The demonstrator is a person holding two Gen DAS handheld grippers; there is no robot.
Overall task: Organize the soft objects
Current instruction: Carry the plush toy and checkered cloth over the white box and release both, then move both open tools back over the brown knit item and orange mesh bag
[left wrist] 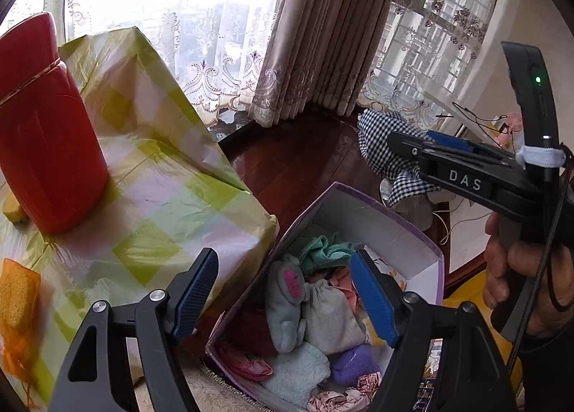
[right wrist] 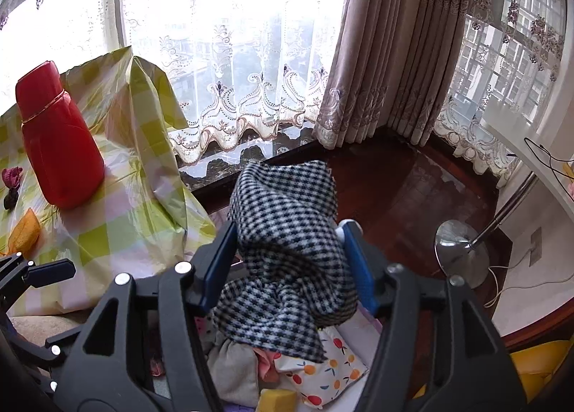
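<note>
- Left wrist view: the left gripper hangs over the box, jaws wide apart, nothing between the pads.
- The box stands on the floor beside the table and holds soft items: a grey plush, a teal cloth, a pale blue towel, a purple piece and floral fabric.
- The right gripper shows at the right, held by a hand; the checked cloth hangs at its tip.
- A red flask stands upright on the table; an orange pouch lies near the table's front edge.
- Right wrist view: the right gripper stands partly open. The checked cloth lies bunched between the pads, draping down into the box; whether the pads press on it cannot be told.
- Below the cloth lie a fruit-print fabric, a grey piece and a yellow sponge.
- The left gripper shows at the left edge. A lamp base rests on the floor at the right.
</note>
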